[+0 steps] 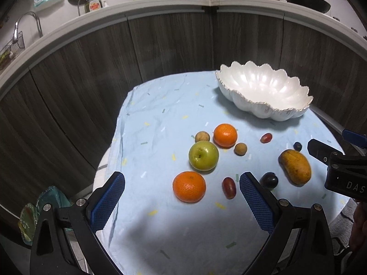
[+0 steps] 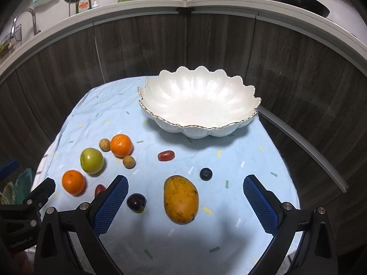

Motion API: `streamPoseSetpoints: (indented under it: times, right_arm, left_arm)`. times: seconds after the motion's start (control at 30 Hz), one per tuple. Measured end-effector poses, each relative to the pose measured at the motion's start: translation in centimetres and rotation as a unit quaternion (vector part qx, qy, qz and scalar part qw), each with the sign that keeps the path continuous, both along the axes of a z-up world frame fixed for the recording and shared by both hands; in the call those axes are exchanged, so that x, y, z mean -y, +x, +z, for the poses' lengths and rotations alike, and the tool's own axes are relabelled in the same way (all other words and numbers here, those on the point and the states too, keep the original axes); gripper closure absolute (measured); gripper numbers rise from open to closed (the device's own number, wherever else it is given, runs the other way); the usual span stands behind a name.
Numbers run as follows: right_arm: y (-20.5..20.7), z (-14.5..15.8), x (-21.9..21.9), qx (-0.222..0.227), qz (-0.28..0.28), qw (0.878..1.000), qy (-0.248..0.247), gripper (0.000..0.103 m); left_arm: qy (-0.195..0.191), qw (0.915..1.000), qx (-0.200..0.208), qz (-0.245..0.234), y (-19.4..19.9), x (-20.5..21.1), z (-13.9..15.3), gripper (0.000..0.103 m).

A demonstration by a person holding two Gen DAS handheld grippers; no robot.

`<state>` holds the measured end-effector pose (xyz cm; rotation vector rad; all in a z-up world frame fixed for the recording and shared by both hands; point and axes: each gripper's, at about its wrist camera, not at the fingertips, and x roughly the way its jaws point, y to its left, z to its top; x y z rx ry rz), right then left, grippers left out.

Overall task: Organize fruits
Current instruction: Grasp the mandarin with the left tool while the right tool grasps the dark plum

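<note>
Hovering low over the near edge of the pale blue tablecloth (image 2: 240,183), the right gripper (image 2: 185,197) has its blue-padded fingers spread wide apart with nothing between them; the left gripper (image 1: 182,194) hangs the same way, spread and holding nothing.

Nearest the right gripper lies the yellow mango (image 2: 181,199), lengthwise between the fingers' line of sight, with a dark plum (image 2: 136,202) just beside the left-hand pad. A blueberry (image 2: 205,174) sits a little beyond the mango.

In the left wrist view, an orange (image 1: 189,186) and a red grape tomato (image 1: 229,187) lie closest, the tomato next to the right-hand pad. Beyond them stands a green apple (image 1: 203,155), stem up, with a brown longan (image 1: 202,136) touching or nearly touching its far side, a second orange (image 1: 225,135) behind, and another longan (image 1: 240,149) just right of that. A second red tomato (image 1: 266,138) lies apart, farther right.

At the far side of the cloth rests a white scalloped bowl (image 2: 229,114) with a gilt rim, holding no fruit. Behind it run dark wood-grain cabinet doors (image 2: 142,45) under a countertop (image 2: 137,6) crowded with cookware.
</note>
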<state>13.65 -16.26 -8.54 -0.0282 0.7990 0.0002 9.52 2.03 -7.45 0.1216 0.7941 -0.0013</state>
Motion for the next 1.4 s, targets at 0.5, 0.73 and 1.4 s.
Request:
streamPoseSetpoints:
  times: [0.5, 0.73, 1.4]
  right_arm:
    - [1.6, -2.4, -3.2, -0.024, 0.063, 0.998, 0.003, 0.024]
    - [2.1, -4.0, -4.8, -0.05, 0.092, 0.994, 0.013, 0.04]
    - [2.7, -7.8, -6.0, -0.104, 0.112, 0.988, 0.013, 0.059]
  left_arm:
    - [0.008, 0.9998, -0.019, -0.007, 2.7, -0.5, -3.0, 0.009]
    - [0.004, 0.9994, -0.034, -0.01, 3.0, -0.7, -4.1, 0.017]
    - [-0.005, 0.9983, -0.055, -0.02, 3.8, -0.8, -6.6, 0.038]
